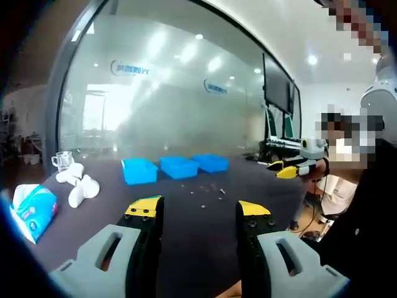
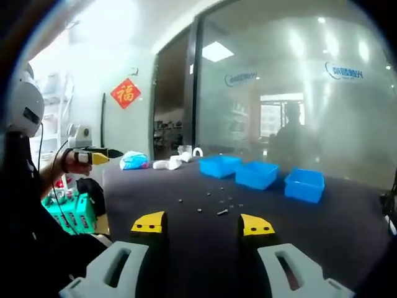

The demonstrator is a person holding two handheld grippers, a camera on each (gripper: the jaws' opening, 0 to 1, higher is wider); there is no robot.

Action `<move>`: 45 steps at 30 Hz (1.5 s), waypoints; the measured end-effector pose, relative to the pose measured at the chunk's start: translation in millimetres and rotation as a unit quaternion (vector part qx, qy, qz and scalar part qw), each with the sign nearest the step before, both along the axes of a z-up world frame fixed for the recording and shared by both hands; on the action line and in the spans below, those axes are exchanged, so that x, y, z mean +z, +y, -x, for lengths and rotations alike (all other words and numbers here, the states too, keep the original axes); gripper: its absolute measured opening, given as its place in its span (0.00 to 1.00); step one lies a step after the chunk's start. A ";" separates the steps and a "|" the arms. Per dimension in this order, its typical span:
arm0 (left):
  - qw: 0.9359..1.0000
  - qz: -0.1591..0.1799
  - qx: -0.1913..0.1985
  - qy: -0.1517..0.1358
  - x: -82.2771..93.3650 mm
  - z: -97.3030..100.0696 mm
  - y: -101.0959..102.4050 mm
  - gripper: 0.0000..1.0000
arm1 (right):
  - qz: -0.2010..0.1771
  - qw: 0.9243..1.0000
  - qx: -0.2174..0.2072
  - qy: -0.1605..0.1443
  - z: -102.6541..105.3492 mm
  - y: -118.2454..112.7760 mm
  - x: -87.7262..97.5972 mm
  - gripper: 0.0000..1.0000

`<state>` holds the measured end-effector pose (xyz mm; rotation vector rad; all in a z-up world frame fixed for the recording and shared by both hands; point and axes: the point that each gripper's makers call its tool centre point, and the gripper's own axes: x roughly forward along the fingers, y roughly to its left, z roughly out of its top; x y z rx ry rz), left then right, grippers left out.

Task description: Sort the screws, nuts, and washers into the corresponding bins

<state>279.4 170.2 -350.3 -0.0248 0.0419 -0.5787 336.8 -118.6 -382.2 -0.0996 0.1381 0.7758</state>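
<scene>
Small screws, nuts and washers [image 1: 208,189] lie scattered on the dark table [image 1: 186,230], in front of three blue bins [image 1: 178,166] set in a row. My left gripper [image 1: 198,211] hovers open above the near table, nothing between its yellow-tipped jaws. The right gripper [image 1: 291,169] comes in from the right, held in a hand off the table's edge. In the right gripper view the loose hardware [image 2: 217,205] lies ahead of my open right gripper [image 2: 203,223], the blue bins [image 2: 257,174] beyond it. The left gripper [image 2: 93,156] shows at the left in a hand.
A tissue pack [image 1: 34,208], white cup-like items [image 1: 77,183] and a glass mug [image 1: 62,160] sit at the table's left end. A glass wall runs behind the table. A person [image 1: 353,186] stands at the right. A green crate [image 2: 74,211] sits on the floor.
</scene>
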 end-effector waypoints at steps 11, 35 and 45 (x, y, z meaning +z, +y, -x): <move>1.000 0.007 0.004 0.002 -6.7 0.0 4.5 0.46 | 0.040 0.998 0.006 0.051 -20.3 27.6 -6.1 0.38; 1.000 0.025 0.014 0.008 -13.8 -0.1 13.7 0.46 | 0.118 0.986 -0.007 0.119 -58.7 54.6 -26.2 0.37; 0.999 0.029 0.010 0.010 -15.4 1.1 9.8 0.46 | 0.160 0.977 0.005 0.140 -66.3 66.9 -26.8 0.36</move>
